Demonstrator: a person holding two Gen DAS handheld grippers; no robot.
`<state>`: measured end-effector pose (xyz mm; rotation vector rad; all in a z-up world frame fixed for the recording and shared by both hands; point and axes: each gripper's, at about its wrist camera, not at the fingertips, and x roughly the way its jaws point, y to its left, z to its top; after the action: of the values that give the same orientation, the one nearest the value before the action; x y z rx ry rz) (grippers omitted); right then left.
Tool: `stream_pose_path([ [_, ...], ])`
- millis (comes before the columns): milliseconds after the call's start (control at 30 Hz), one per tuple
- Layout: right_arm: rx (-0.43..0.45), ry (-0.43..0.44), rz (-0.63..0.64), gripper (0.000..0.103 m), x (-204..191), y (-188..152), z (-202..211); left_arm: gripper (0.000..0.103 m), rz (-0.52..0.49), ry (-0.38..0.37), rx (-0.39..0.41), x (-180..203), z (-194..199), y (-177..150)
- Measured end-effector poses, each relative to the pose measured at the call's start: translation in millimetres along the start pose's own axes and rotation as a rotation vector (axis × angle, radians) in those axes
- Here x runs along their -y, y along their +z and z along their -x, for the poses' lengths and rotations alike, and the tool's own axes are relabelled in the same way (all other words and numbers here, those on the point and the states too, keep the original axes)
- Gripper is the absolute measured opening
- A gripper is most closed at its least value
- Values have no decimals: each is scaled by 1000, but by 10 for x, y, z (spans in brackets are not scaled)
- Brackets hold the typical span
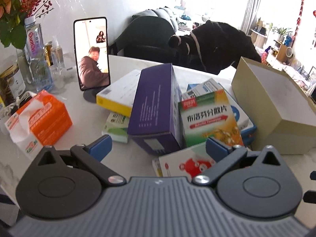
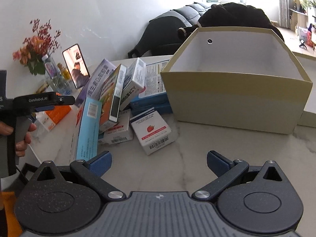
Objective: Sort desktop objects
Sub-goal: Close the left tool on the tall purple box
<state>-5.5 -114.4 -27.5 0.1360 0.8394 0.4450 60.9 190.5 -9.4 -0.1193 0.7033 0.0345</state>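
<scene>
Several medicine boxes [image 1: 156, 108] heaped between tissue box [image 1: 45, 118], phone [image 1: 91, 53], open carton [image 2: 237, 90]

White marble-look table [image 2: 197, 158]. Directly on it: open tan cardboard box [image 2: 237, 106] at right; jumbled pile of medicine boxes just left of it, incl. white strawberry box [image 2: 153, 132] lying flat, light-blue box [image 2: 88, 130] on edge, purple box [image 1: 156, 108] tilted. Orange tissue pack [image 1: 39, 120] left of pile. Phone on round stand [image 1: 91, 53], water bottle [image 1: 36, 55], flower vase [image 2: 37, 59], jars near the wall.
</scene>
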Motion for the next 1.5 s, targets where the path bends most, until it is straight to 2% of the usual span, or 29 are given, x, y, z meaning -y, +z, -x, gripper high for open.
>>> stream_pose_path([
  [500, 9, 5, -42, 103, 134, 134, -24, 103, -2, -31, 45, -51, -343, 113],
  [800, -3, 6, -56, 103, 180, 165, -66, 88, 22, -73, 36, -111, -497, 143],
  [1033, 1, -1, -57, 103, 176, 173, -45, 78, -2, -45, 52, -124, -529, 123],
  [1200, 2, -1, -57, 103, 154, 176, -29, 81, -10, -41, 46, -170, -556, 106],
  [1333, 3, 2, -48, 103, 115, 174, -14, 88, 21, -63, 17, -241, -628, 84],
  [1400, 4, 3, -46, 103, 101, 174, -1, 88, 35, -73, 12, -267, -655, 69],
  [1500, 6, -1, -46, 103, 92, 181, 16, 80, 70, -109, 5, -322, -683, 47],
])
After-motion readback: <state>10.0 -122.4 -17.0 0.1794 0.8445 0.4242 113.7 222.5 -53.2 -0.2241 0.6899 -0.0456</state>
